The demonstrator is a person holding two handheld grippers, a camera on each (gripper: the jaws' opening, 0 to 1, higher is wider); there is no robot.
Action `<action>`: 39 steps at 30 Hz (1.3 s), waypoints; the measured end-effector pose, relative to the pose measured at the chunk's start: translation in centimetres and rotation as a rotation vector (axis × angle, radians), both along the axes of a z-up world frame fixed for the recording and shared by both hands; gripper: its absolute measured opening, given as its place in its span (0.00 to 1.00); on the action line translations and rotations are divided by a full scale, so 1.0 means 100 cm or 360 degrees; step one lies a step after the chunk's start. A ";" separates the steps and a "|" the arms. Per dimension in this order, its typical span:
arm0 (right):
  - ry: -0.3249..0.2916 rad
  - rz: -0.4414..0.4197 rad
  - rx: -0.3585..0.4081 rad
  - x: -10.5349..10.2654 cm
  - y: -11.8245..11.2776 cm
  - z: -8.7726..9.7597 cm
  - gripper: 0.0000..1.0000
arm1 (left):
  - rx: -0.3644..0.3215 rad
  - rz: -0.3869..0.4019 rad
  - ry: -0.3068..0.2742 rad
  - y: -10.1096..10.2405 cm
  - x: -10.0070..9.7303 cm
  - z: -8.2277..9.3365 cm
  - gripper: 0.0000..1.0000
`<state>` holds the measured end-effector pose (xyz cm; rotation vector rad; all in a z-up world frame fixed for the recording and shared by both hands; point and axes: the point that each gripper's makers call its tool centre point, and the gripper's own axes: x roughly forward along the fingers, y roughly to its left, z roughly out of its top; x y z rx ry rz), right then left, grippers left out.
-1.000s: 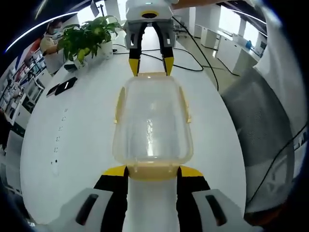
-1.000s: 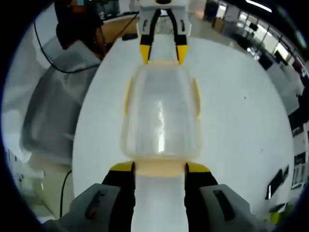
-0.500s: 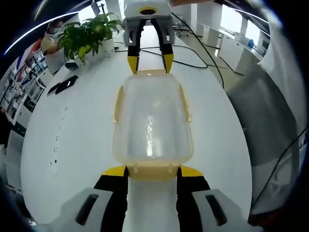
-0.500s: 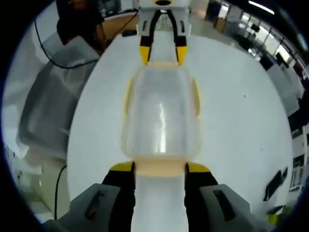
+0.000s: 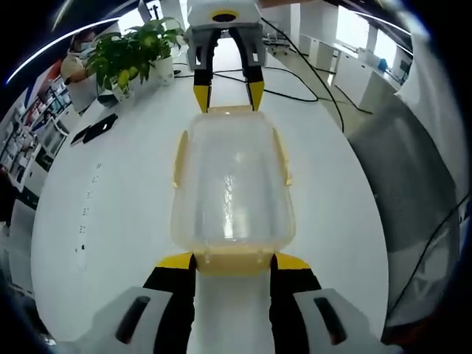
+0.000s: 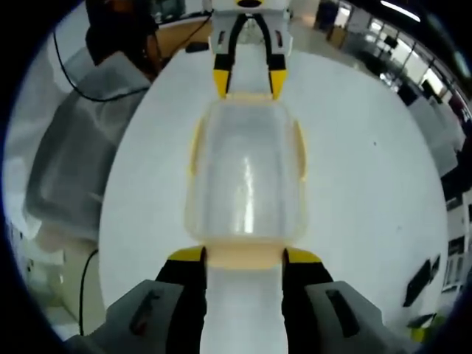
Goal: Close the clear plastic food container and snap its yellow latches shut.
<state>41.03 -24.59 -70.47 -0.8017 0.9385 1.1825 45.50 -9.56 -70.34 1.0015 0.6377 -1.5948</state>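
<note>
On the white table (image 5: pixel 110 221), the container (image 5: pixel 232 184) sits lidded, unmoved over the last second; left gripper (image 5: pixel 233 262) and right gripper (image 6: pixel 243 255), jaws apart, still bracket its end latches, pressing them home.

- L view: right gripper (image 5: pixel 225 92) at far end of container (image 5: pixel 231 184) sits a touch higher and nearer the far end latch (image 5: pixel 230 110) than 1 s ago — jaw tips now right at its corners.
- R view: left gripper (image 6: pixel 249 83) likewise closer on its end latch (image 6: pixel 248 96).
- Background slid a bit in both views — camera shift, not objects.
</note>
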 end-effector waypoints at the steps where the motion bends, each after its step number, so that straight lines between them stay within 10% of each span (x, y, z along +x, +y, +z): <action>1: 0.0000 -0.0002 0.0001 0.000 0.000 0.000 0.36 | 0.0000 0.0001 -0.0001 0.000 0.000 0.000 0.33; 39: 0.0020 0.0014 -0.0022 0.000 0.002 -0.011 0.36 | 0.0001 -0.0008 -0.0015 0.003 -0.002 -0.007 0.33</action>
